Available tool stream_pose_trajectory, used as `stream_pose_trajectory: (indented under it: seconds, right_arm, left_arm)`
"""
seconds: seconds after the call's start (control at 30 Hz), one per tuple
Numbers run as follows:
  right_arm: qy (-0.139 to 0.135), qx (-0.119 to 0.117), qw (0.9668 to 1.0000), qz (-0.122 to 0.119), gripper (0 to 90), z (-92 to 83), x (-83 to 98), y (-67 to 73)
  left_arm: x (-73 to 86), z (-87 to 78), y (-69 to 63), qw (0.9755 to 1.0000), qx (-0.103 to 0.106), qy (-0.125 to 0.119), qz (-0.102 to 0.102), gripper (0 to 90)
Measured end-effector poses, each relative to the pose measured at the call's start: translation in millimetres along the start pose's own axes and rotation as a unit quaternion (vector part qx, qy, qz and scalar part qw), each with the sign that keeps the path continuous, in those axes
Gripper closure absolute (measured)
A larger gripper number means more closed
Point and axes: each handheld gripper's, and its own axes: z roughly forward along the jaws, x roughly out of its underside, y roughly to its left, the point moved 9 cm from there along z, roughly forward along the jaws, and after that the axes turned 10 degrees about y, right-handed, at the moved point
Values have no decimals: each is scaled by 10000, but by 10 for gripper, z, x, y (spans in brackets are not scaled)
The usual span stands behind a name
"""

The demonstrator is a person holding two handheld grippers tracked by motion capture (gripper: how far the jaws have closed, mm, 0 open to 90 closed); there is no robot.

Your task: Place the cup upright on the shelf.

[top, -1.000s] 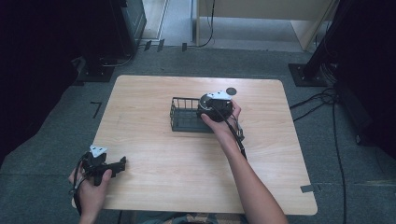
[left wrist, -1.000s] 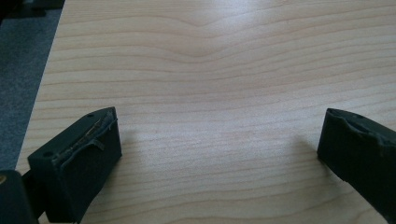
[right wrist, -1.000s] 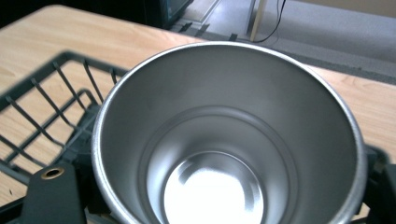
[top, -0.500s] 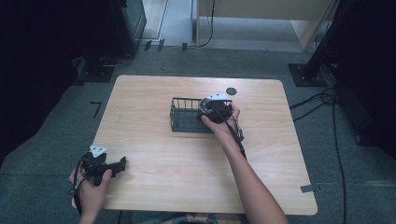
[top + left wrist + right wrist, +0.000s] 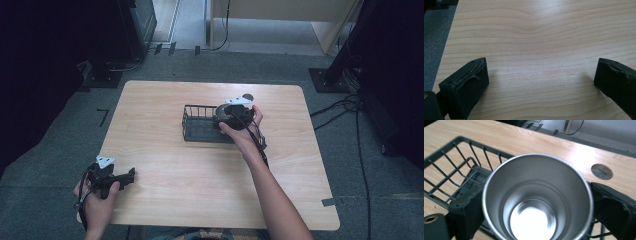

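Note:
A shiny steel cup (image 5: pixel 536 202) stands upright at the right end of a black wire basket (image 5: pixel 197 122), its open mouth facing the right gripper view. My right gripper (image 5: pixel 226 117) reaches over that end of the basket (image 5: pixel 454 157), one jaw on each side of the cup. Its jaws have just been opening, and the pads sit at the rim without clearly pressing on it. My left gripper (image 5: pixel 127 176) rests near the table's front left corner. It is open (image 5: pixel 541 80), with only bare wood between its jaws.
The light wooden table (image 5: pixel 200 190) has a round cable hole (image 5: pixel 247 96) just behind the basket, also seen as a hole (image 5: pixel 601 171) in the right gripper view. Grey floor, cables and dark stands surround the table.

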Motion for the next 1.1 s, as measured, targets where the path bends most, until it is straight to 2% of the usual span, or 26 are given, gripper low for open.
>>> stream_pose_trajectory:
  seconds: [0.17, 0.4, 0.43, 0.6, 0.8, 1.1]
  right_arm:
    - [-253, -77, 9997, 4, 16, -187, -50, -29]
    - [-441, -52, 9990, -7, 13, -421, -41, -84]
    - [-517, -44, 9987, -12, 11, -503, -11, -114]
    - [-564, -41, 9984, 13, 6, -629, 112, -203]
    - [-543, -29, 9985, 28, 0, -732, 335, -308]
    - [-561, 17, 9982, 194, 0, -893, 657, -488]
  left_arm:
    - [0, 0, 0, 10000, 0, 1, -1, 0]
    - [0, 0, 0, 10000, 1, 0, -1, 0]
    - [0, 0, 0, 10000, 2, 1, 2, 0]
    - [-1, 1, -1, 10000, 2, -6, -2, 0]
    - [-1, 1, -1, 10000, 2, -9, -4, 0]
    - [1, 0, 1, 10000, -1, 1, 9, 0]
